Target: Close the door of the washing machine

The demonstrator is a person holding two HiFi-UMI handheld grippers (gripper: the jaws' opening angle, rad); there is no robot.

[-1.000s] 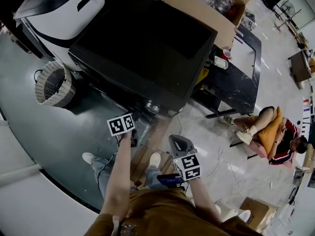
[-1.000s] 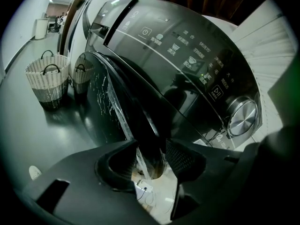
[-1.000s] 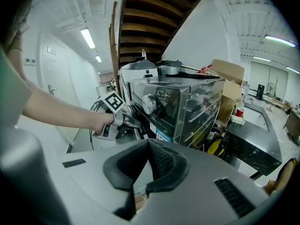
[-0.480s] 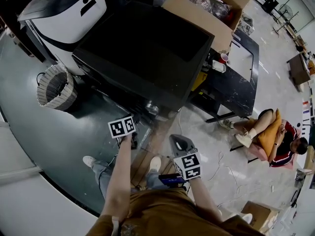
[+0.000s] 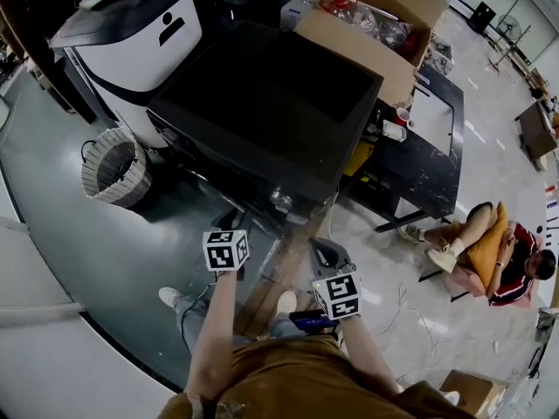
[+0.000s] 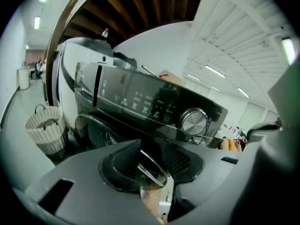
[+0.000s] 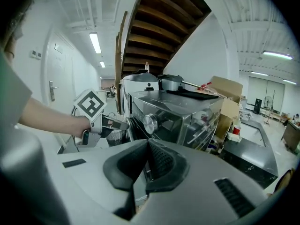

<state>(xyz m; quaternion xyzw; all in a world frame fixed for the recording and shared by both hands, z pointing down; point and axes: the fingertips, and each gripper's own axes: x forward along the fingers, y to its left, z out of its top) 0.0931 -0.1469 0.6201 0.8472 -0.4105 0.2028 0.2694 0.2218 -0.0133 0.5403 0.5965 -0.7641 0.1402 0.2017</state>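
L hand-held gripper [image 6: 149, 156] jaws just narrowing, part-open w/ chrome door rim [image 6: 153, 172] between; R hand-held gripper [image 7: 147, 158] closed, empty.

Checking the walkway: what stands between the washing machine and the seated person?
A low black table, with a red cup on it, stands between the washing machine and the seated person. The head view shows this.

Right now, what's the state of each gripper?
Left gripper: open, jaws just closing, door rim between them, not clamped.
Right gripper: shut, empty.
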